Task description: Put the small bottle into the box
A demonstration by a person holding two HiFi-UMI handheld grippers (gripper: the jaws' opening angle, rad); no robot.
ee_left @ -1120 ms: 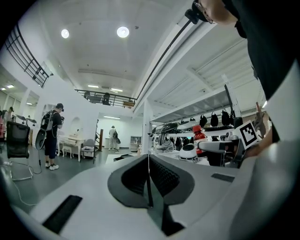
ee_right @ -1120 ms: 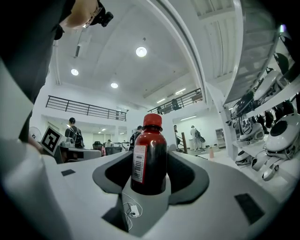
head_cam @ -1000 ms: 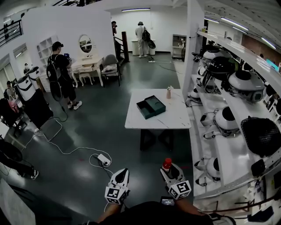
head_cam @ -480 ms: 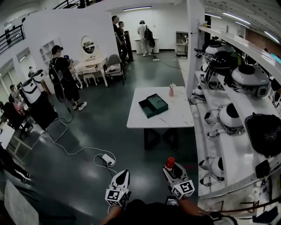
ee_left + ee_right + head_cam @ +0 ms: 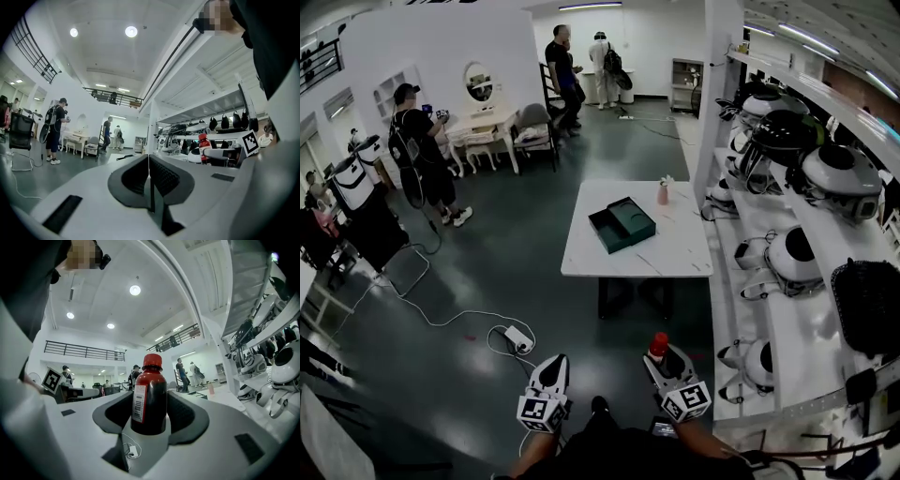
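Note:
A small dark-red bottle [image 5: 149, 399] with a red cap [image 5: 658, 344] stands upright between the jaws of my right gripper [image 5: 150, 416], which is shut on it. In the head view the right gripper [image 5: 667, 361] is low at centre right, well short of the table. My left gripper [image 5: 552, 372] sits beside it, and its jaws are pressed together with nothing in them [image 5: 149, 176]. The dark green open box [image 5: 622, 224] lies on the white table [image 5: 675, 251] ahead. The bottle also shows in the left gripper view [image 5: 203, 149].
A pink bottle [image 5: 663, 193] stands on the table's far edge. Shelves with round white and black machines [image 5: 794, 258] run along the right. A power strip and cable [image 5: 517, 338] lie on the dark floor at left. People stand at the left [image 5: 417, 150] and back [image 5: 563, 70].
The view has shifted a little while I walk toward the table; people at the back have moved. Both grippers keep their pose, the bottle still held.

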